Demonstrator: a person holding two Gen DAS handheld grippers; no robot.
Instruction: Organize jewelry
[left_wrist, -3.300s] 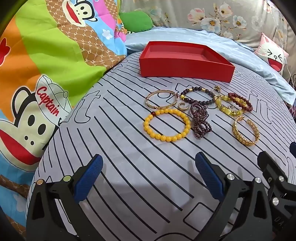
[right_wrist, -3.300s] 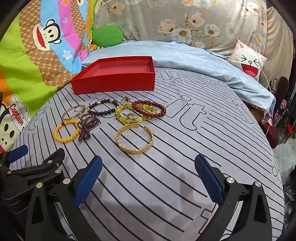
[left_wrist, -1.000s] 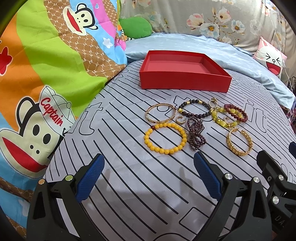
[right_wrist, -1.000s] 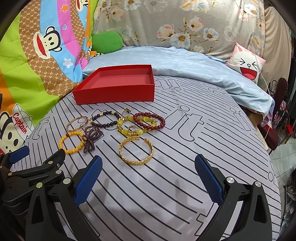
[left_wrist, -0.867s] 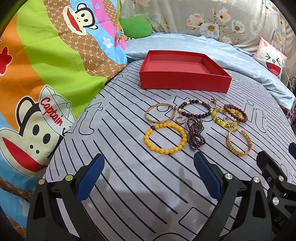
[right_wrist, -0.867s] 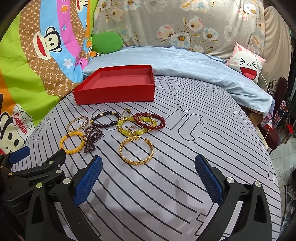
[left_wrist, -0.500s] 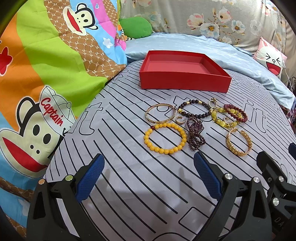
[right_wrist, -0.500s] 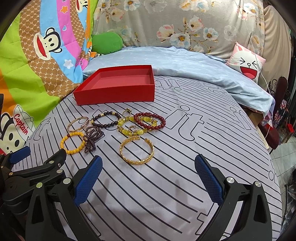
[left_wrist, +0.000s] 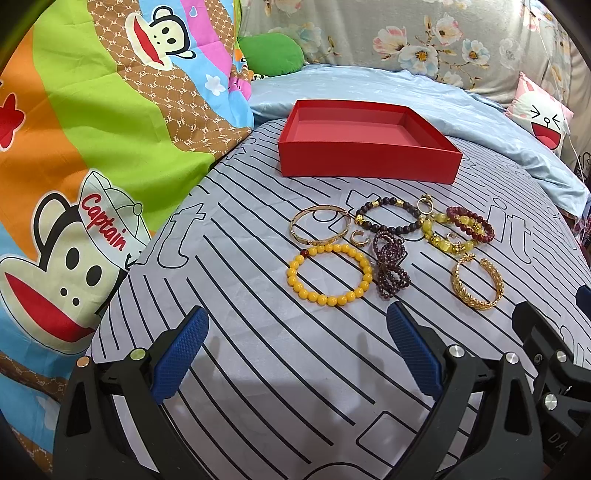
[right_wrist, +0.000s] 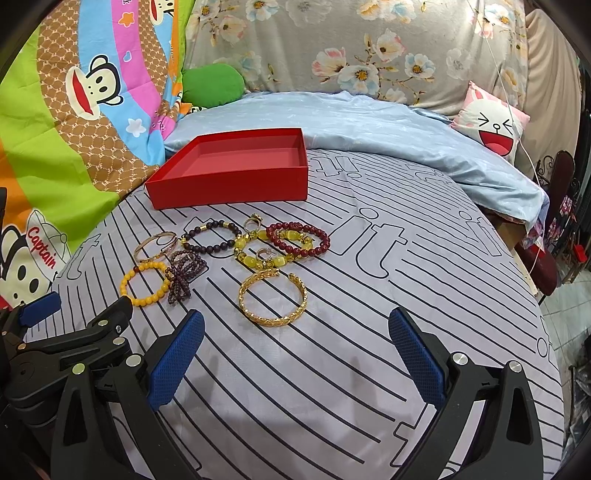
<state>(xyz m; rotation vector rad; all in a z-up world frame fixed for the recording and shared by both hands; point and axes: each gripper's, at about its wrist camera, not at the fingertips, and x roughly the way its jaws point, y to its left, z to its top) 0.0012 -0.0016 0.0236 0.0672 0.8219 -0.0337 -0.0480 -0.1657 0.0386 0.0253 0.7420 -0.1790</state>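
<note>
Nothing is sorted yet: the red box (left_wrist: 369, 155) looks empty, while the bracelets (left_wrist: 330, 275) lie on the bed before it. Left tool (left_wrist: 295, 354) and right tool (right_wrist: 295, 358) gape wide, holding nothing.

A home bedroom is indicated by a bed spread with a striped grey sheet (right_wrist: 388, 295), a rumpled blue quilt (right_wrist: 369, 122), a cartoon-monkey blanket (left_wrist: 92, 147), a floral backdrop (right_wrist: 369, 48) and a laughing-face cushion (right_wrist: 491, 122).

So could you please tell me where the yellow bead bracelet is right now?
In the left wrist view the yellow bead bracelet lies on the striped sheet, nearest the camera at the cluster's left, beside the twisted garnet strand.
</note>
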